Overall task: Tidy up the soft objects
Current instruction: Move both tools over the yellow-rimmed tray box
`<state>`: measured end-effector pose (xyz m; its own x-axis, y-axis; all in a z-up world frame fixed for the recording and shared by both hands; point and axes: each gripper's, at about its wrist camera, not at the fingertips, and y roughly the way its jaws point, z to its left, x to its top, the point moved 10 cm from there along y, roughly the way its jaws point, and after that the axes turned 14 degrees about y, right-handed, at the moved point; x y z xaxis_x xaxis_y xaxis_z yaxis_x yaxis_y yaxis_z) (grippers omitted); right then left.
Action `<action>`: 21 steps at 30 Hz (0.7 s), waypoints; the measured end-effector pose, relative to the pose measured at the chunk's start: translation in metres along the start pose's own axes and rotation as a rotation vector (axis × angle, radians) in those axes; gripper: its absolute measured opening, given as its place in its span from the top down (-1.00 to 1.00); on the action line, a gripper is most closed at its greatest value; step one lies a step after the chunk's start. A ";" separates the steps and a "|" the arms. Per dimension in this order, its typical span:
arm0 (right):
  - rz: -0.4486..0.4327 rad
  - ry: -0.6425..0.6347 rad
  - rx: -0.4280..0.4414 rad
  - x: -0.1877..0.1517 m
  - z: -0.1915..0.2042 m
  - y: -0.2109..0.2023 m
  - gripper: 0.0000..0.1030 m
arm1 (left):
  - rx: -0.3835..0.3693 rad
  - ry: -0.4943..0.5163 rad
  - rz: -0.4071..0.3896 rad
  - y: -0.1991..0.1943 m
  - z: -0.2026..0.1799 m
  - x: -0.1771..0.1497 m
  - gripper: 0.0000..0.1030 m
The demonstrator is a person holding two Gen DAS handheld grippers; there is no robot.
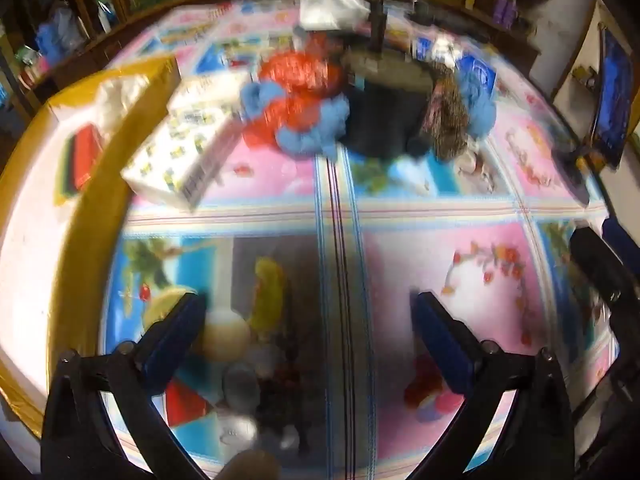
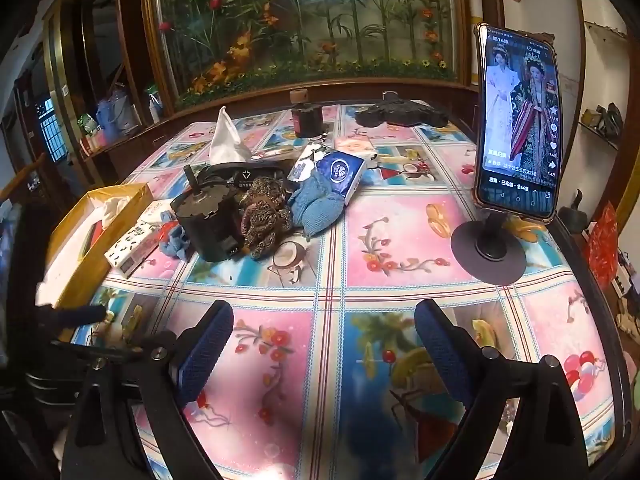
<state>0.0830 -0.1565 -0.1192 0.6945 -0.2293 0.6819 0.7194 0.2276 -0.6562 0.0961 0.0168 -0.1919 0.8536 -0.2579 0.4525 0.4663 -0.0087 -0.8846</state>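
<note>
Blue-padded jaws on both the left gripper [image 1: 308, 332] and the right gripper [image 2: 324, 344] stand wide apart with nothing between them, each hovering above bare tablecloth [image 2: 400, 248]. The soft things sit well ahead of both pairs of jaws, bunched round a black canister [image 2: 208, 220]: a blue knitted piece [image 2: 316, 208], a brown speckled knit [image 2: 264, 216] just beside it, and, in the blurred left view, a red mesh puff [image 1: 300, 76] tangled with blue yarn. To start well, I would judge it best to reach forward for one loose item at the heap's edge, closing low on the fabric and steering clear of the canister. A gold-rimmed cardboard box [image 2: 80, 240] lies ahead and left of the jaws, likely the destination. Glossy, printed vinyl covers the table; a phone on a stand [image 2: 516, 120] rises ahead to the right, and a framed floral panel [image 2: 304, 20] backs the room.
</note>
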 end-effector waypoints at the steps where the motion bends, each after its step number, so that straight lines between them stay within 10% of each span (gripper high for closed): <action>1: 0.001 0.000 0.002 0.000 0.000 0.000 -0.81 | -0.004 -0.002 0.006 0.000 -0.001 -0.001 -1.00; 13: 0.005 0.016 0.012 -0.001 0.000 -0.001 -0.81 | -0.093 0.075 -0.015 -0.022 -0.017 -0.020 -0.98; 21: -0.016 -0.048 0.025 0.017 0.027 -0.012 -0.81 | -0.024 -0.041 -0.307 -0.126 0.087 0.012 -0.96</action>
<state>0.0860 -0.1377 -0.0915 0.6813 -0.1874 0.7077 0.7299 0.2475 -0.6372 0.0681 0.0987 -0.0654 0.6824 -0.2006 0.7029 0.6987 -0.1032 -0.7079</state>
